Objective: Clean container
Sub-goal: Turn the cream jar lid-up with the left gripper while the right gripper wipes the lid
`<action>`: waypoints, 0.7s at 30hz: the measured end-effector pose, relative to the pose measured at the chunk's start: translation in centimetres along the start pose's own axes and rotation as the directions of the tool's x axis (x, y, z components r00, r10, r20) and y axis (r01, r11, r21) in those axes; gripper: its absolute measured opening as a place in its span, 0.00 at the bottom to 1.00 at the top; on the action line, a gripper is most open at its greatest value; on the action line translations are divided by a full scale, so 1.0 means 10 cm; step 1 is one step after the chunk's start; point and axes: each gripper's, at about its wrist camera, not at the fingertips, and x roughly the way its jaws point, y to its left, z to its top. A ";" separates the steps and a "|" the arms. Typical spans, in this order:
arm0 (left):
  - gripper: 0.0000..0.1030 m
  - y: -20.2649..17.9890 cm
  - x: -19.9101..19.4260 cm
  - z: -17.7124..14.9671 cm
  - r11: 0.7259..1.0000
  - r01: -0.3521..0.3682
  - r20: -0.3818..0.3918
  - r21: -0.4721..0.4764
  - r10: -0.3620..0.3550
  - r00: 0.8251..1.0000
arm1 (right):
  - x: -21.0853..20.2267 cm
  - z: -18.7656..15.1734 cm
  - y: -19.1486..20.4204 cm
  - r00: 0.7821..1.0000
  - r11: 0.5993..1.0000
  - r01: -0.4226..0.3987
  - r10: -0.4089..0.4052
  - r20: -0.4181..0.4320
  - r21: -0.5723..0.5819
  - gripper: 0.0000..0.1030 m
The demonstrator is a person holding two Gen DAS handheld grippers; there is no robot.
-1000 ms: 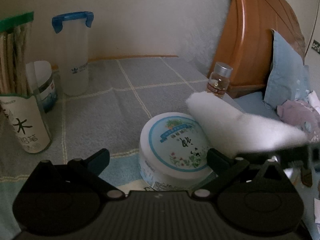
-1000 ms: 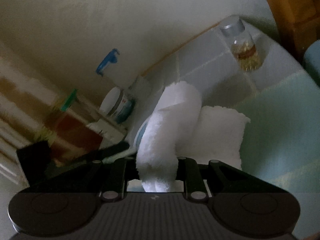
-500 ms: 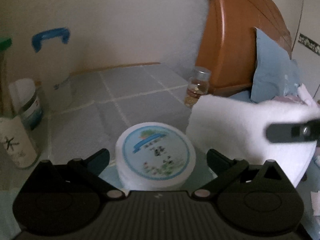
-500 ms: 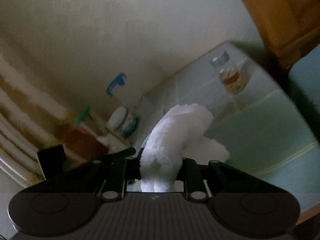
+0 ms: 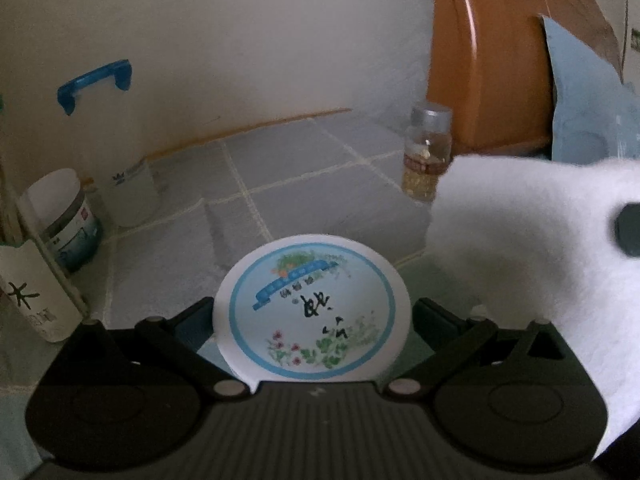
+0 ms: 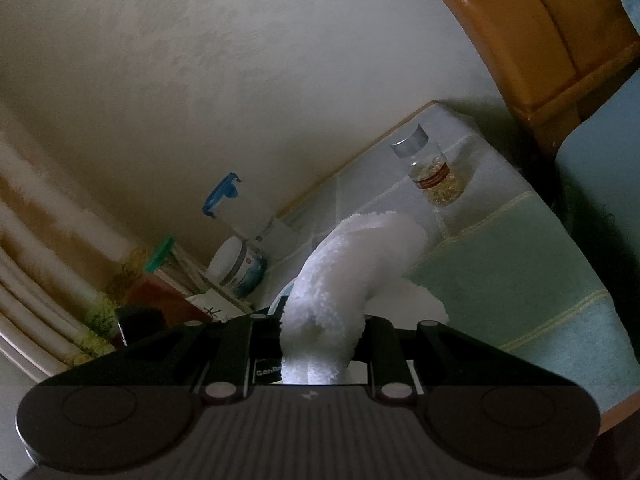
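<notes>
Left wrist view: the round white container (image 5: 312,308), its lid printed with a blue ring and flowers, now sits between the left gripper's (image 5: 312,320) two fingers, far closer to the camera than a second ago, when it stood ahead and to the right. The jaws stand apart on either side of it; whether the pads touch its wall I cannot tell. The white cloth (image 5: 532,264) has swung from lying across the container's right edge to hanging clear at the right of it, and it now hides part of the blue pillow (image 5: 584,92). The small glass bottle (image 5: 426,156) stands on the checked table cover (image 5: 304,176) beyond. At the left, the blue-handled clear canister (image 5: 116,152) and the white-lidded jar (image 5: 64,216) have slid towards the picture's edge.

Right wrist view: the right gripper (image 6: 324,344) is clamped on the white cloth, which rises between the close-set fingers and curls over to the right. The glass bottle sits higher and further off than a second ago, and the wooden headboard (image 6: 532,40) fills more of the top right corner.
</notes>
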 end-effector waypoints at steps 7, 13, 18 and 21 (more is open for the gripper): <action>0.94 0.07 -0.02 0.00 0.998 0.043 0.004 0.035 -0.043 0.999 | -0.01 0.02 -0.06 1.000 1.000 0.004 -0.004 0.003 0.010 0.22; 0.94 0.15 -0.05 -0.01 0.982 0.138 -0.002 0.126 -0.139 0.990 | 0.02 0.02 -0.05 1.000 1.000 0.016 -0.016 -0.005 0.005 0.22; 0.94 0.28 -0.07 0.00 0.932 0.269 -0.034 0.243 -0.270 0.962 | 0.06 0.04 0.00 0.999 0.999 0.035 -0.036 -0.015 -0.015 0.22; 0.94 0.36 -0.07 0.01 0.868 0.369 -0.070 0.333 -0.367 0.927 | 0.10 0.06 0.04 0.998 0.998 0.050 -0.051 -0.024 -0.027 0.22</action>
